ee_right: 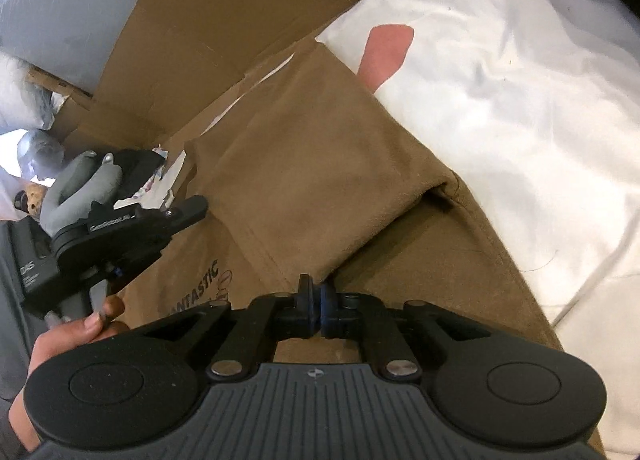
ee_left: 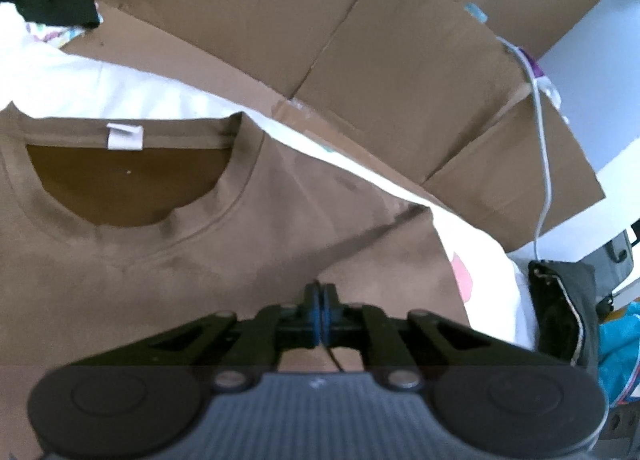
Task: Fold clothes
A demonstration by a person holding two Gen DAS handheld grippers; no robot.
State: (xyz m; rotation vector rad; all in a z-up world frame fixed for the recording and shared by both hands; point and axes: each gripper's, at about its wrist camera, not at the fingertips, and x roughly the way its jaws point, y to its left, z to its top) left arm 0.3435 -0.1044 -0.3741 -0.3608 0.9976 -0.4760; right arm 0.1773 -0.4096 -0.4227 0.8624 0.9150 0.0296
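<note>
While the brown T-shirt [ee_left: 168, 260] is lying flat on the white bedsheet [ee_left: 80, 75], the left gripper [ee_left: 321, 300] is sitting low over the shirt's chest area, at 5 o'clock from the neckline [ee_left: 120, 195]. Its jaws are standing closed, pad against pad; whether cloth is being pinched between them cannot be told. The white label [ee_left: 125, 137] is showing inside the collar at 12 o'clock. Flattened cardboard [ee_left: 360, 59] is lying beyond the sheet from 12 to 2 o'clock.

In the right wrist view, the right gripper [ee_right: 316, 296] is resting at the sleeve [ee_right: 312, 163] hem, the sleeve running toward 12 o'clock. Its jaws are likewise standing closed; a grip on cloth cannot be confirmed. A hand [ee_right: 76, 336] is holding the other gripper's handle at 9 o'clock.
</note>
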